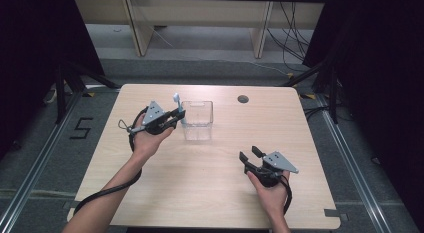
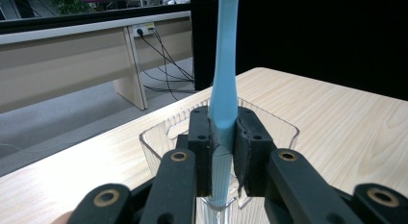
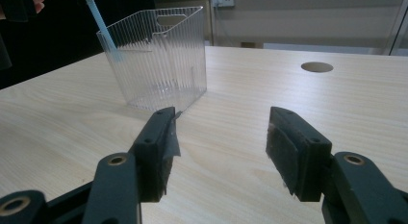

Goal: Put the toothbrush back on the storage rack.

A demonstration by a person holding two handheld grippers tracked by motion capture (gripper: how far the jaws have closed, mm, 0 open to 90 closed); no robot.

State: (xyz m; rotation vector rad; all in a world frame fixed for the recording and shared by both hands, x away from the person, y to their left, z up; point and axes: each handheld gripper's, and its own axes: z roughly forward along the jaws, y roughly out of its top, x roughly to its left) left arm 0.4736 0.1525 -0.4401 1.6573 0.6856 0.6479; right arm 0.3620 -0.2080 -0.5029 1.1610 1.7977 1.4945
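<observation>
One blue toothbrush (image 2: 225, 65), one clear ribbed bin (image 1: 197, 120) (plastic), two grippers, one table (image 1: 200, 193)

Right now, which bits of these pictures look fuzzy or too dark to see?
In the high view the sides are nearly black, and the clear box is small and soft. In the left gripper view the blue stick is crisp between the pads, while its top blurs. In the right gripper view the right gripper looks a bit blurry up close, and the box is sharp.

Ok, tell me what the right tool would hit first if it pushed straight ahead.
Probably the clear plastic bin: the open right tool points across bare table toward its near corner, though the line may pass slightly beside it.
</observation>
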